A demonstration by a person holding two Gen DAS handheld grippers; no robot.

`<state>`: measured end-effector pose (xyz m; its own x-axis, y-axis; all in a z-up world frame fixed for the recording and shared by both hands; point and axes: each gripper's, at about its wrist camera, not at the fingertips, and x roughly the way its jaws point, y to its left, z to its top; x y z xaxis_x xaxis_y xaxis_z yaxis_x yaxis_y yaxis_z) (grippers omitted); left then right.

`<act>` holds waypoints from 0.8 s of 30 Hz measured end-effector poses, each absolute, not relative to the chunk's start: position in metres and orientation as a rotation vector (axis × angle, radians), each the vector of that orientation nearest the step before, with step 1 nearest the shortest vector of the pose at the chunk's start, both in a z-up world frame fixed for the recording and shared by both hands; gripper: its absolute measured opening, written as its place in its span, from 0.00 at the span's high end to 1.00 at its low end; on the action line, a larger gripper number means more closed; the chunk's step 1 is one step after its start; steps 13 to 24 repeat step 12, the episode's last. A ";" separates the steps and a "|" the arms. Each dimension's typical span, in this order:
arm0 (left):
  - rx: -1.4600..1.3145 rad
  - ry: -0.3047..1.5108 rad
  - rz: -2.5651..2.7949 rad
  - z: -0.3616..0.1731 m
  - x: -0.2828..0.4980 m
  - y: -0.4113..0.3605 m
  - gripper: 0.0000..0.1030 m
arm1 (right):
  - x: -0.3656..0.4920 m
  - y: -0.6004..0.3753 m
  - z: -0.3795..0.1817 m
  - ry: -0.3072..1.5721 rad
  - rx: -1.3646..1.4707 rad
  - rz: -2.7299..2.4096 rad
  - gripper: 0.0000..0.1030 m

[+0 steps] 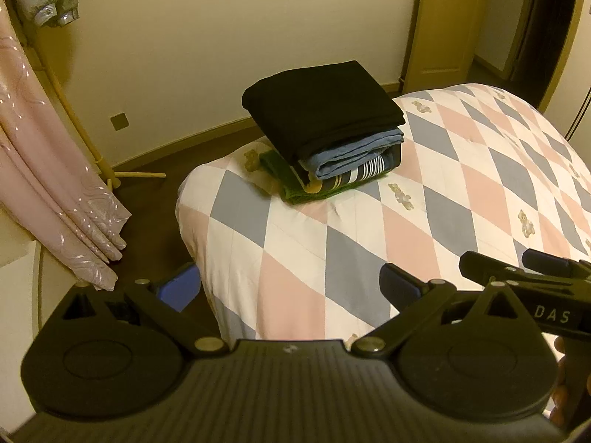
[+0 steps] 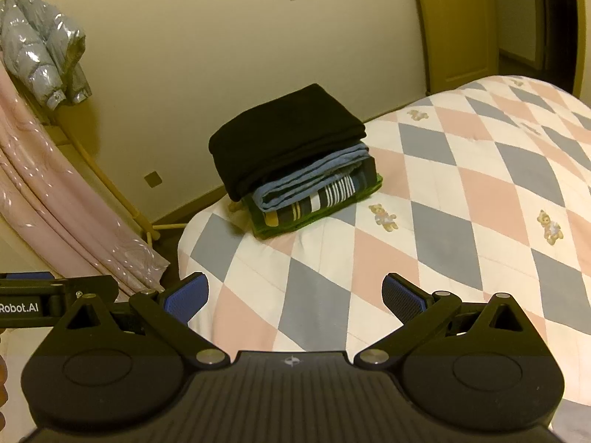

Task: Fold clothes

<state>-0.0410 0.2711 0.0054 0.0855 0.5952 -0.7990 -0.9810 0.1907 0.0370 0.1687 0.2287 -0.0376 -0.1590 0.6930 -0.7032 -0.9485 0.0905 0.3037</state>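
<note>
While both sets of jaws stand spread and empty, the left gripper (image 1: 290, 288) and right gripper (image 2: 295, 299) face a folded clothes stack (image 2: 295, 158) well ahead on the bed (image 2: 461, 192), roughly centred between each pair, about equally far from both.

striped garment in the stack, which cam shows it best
The right wrist view. There the striped garment shows a long band of white stripes plus a yellow patch, under the blue one. In the left wrist view the striped garment is smaller, showing only a short striped edge below the black top layer.
</note>
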 end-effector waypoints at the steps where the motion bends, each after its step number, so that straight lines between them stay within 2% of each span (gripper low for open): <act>1: -0.609 0.795 1.289 0.006 -0.041 0.270 0.01 | 0.169 0.228 -0.037 0.891 -0.375 1.500 0.00; 24: -0.583 0.757 1.271 0.017 -0.042 0.255 0.01 | 0.168 0.213 -0.027 0.870 -0.354 1.501 0.00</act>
